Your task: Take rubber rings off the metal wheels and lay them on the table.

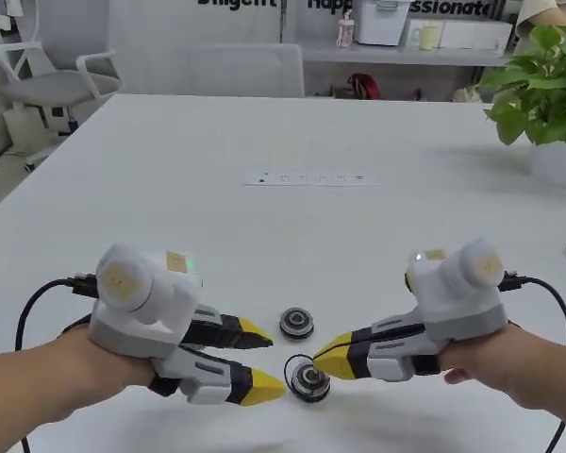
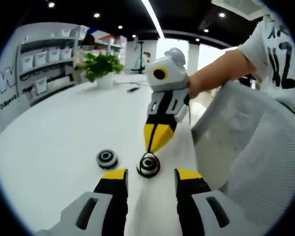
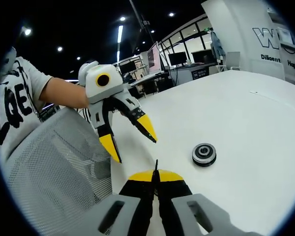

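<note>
White tabletop (image 1: 358, 236) holds the near wheel (image 1: 309, 379), its ring (image 3: 156, 165) pinched in the closed right hand-held gripper (image 1: 319, 363); best to clamp that wheel with the open left hand-held gripper (image 1: 275, 360) beside it, then peel slowly.

Plant (image 1: 538, 85) cut by right edge, white strip (image 1: 311, 178) markings too small

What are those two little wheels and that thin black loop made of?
The far wheel and near wheel: probably metal, with a grey sheen on the hubs. The black loop in the right gripper: likely rubber, as it is thin, matte and bending.
</note>
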### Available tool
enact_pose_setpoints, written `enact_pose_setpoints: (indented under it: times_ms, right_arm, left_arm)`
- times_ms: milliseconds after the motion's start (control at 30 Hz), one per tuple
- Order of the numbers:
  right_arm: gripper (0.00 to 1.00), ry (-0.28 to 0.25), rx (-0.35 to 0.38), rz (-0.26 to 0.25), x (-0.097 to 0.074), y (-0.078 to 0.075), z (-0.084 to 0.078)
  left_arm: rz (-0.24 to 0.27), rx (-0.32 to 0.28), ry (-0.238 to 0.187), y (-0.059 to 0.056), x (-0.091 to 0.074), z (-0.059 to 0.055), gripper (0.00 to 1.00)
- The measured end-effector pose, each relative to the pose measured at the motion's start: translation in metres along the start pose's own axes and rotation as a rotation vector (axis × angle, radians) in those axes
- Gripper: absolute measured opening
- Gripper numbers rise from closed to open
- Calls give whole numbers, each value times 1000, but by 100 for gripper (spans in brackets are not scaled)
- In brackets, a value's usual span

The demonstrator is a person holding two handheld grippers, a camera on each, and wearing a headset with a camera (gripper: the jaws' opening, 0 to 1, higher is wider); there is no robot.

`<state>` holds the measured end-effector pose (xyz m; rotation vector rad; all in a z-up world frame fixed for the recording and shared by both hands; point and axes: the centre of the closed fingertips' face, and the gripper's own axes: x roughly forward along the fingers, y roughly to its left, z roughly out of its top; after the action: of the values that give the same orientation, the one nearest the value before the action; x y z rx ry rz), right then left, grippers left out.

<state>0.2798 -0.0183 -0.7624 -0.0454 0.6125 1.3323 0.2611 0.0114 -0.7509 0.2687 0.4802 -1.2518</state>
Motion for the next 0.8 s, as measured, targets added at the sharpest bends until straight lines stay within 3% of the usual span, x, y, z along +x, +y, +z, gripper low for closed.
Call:
enact_pose_setpoints:
  times_ms: [200,367,800]
  right_arm:
    - [0,-16,19,1,0,2,5]
    - [0,-27,22,13,3,8,12]
    - [0,22,-12,52,31,25,14]
  left_arm:
    - [9,37,-2,-3,-16,-4,48]
    - [33,33,-15,-2,-28,-7,56]
    - [105,2,-47,8,-50,-13,63]
